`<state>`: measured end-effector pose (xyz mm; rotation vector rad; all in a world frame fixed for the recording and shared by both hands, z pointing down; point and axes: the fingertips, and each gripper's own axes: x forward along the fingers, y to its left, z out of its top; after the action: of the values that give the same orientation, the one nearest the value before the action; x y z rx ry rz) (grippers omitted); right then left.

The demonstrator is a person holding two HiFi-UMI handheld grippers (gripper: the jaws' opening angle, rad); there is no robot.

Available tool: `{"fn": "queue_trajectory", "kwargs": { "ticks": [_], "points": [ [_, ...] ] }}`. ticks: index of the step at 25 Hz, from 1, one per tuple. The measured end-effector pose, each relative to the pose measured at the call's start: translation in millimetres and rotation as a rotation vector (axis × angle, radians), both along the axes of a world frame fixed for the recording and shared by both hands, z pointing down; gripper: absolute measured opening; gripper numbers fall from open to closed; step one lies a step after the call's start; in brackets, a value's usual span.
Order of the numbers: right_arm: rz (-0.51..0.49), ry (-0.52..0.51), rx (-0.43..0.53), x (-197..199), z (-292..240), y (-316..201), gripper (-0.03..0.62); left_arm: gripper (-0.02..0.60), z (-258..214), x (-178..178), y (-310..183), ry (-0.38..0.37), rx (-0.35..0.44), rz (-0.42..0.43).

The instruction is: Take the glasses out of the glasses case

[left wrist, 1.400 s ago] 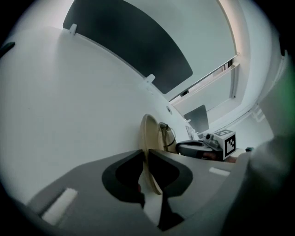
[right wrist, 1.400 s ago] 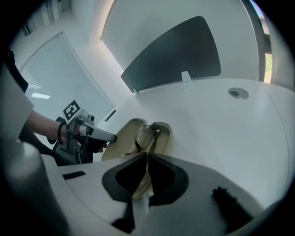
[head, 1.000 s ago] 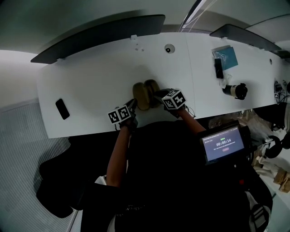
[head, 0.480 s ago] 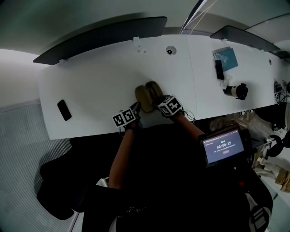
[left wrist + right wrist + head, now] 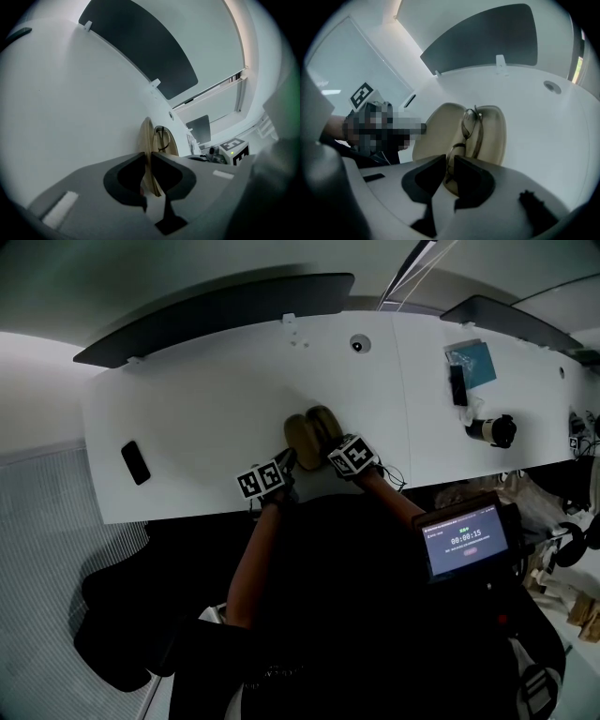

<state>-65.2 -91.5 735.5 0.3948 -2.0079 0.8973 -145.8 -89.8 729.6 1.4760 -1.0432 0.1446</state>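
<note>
Both engaged | left fingers [image 5: 125, 180] pinch glasses case [image 5: 148, 140] edge | right fingers [image 5: 474, 180] closing, glasses [image 5: 469, 124] rim between them

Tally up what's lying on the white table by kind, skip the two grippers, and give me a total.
Glasses case: 1
Glasses: 1
Small black slabs: 2
Teal pad: 1
Black-and-white cylinder: 1
Total: 6
</note>
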Motion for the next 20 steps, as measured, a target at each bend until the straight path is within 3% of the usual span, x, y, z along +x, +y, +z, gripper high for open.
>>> {"fn": "queue_trajectory", "kwargs": {
  "ticks": [6,15,20],
  "points": [
    [-0.001,-0.012,-0.004,2.1,-1.4,-2.2,0.049,0.052,2.7,-0.6,0.8,-0.020,0.005,0.011],
    [0.314,-0.246,-0.189,18.0,-25.9,-19.1,0.021,0.049,0.6,-0.6,-2.1,-0.042,0.007,0.003],
    [0.397,-0.389,-0.293,20.5,-41.6,-16.6,0.021,0.051,-4.9,-0.7,-5.6,-0.053,0.009,0.007]
  ]
}}
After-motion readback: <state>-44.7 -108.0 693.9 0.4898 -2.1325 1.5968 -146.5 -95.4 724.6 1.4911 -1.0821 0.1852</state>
